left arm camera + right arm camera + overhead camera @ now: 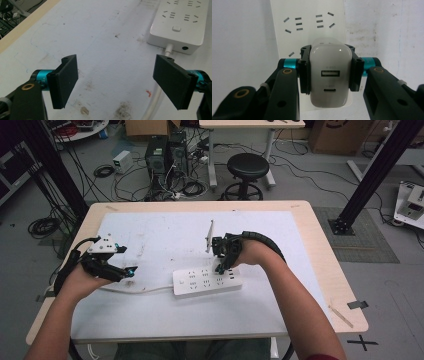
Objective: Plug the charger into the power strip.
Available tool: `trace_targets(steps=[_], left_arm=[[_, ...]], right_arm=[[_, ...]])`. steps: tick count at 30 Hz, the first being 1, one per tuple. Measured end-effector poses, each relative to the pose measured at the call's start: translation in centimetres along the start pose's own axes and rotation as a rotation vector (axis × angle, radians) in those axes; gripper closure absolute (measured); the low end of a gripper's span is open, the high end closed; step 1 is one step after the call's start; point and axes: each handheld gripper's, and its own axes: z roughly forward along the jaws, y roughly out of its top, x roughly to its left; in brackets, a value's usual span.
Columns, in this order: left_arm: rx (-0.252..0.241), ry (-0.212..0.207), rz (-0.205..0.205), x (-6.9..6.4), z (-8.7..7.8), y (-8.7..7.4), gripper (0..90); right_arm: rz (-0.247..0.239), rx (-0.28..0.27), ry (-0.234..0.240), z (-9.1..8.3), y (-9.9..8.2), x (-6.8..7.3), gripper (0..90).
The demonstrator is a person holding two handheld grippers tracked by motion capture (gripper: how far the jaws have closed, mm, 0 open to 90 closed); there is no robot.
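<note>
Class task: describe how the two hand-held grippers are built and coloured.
Each gripper, left gripper and right gripper, has flat black rectangular jaws on teal cylindrical mounts, with black linkage arms carrying brass-coloured pivot rings. The left carries a grey three-cornered plate; a black ribbed cable trails from the right.

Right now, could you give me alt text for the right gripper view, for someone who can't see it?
The right gripper clamps a white charger between its two black jaws, just above a white power strip on the table. The charger's face shows two ports, one above the other. Rows of empty sockets lie beyond it.
</note>
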Motion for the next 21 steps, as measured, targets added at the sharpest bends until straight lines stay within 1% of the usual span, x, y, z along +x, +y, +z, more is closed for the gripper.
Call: trace_targets(steps=[1, 2, 3, 6, 11, 12, 15, 18, 19, 20, 21], left_arm=[[0.000, 0.000, 0.000, 0.0, 0.0, 0.0, 20.3], [0.000, 0.000, 0.000, 0.0, 0.0, 0.0, 20.3], [-0.001, 0.001, -0.002, 0.0, 0.0, 0.0, 20.3], [-0.001, 0.000, 0.000, -0.1, 0.1, 0.0, 20.3], [0.003, 0.000, 0.002, -0.1, 0.1, 0.0, 20.3], [0.003, -0.001, 0.003, -0.2, 0.4, 0.2, 20.3], [-0.001, -0.006, 0.002, -0.3, 0.6, 0.3, 20.3], [0.002, -0.004, 0.004, -0.3, 0.7, 0.4, 20.4], [0.003, -0.009, 0.007, -0.3, 0.8, 0.5, 20.4], [0.006, -0.007, 0.010, -0.3, 0.8, 0.6, 20.4], [0.000, -0.010, 0.005, -0.4, 0.9, 0.6, 20.3]], right_arm=[[0.000, 0.000, 0.000, 0.0, 0.0, 0.0, 63.3], [-0.011, 0.008, -0.001, 0.0, 0.1, 0.0, 63.3], [-0.035, 0.009, -0.004, 0.1, 0.2, 0.0, 63.4], [-0.035, 0.017, 0.001, 0.2, 0.3, 0.0, 63.4], [-0.056, 0.019, -0.002, 0.3, 0.6, 0.1, 63.4], [-0.072, 0.032, -0.018, 0.4, 0.9, 0.4, 63.5], [-0.087, 0.041, -0.031, 0.4, 1.1, 0.6, 63.5], [-0.091, 0.048, -0.030, 0.5, 1.2, 0.7, 63.6], [-0.100, 0.056, -0.035, 0.6, 1.3, 0.7, 63.6], [-0.121, 0.105, -0.041, 1.4, 1.7, 0.8, 63.6], [-0.127, 0.112, -0.046, 1.4, 1.9, 0.9, 63.7]])
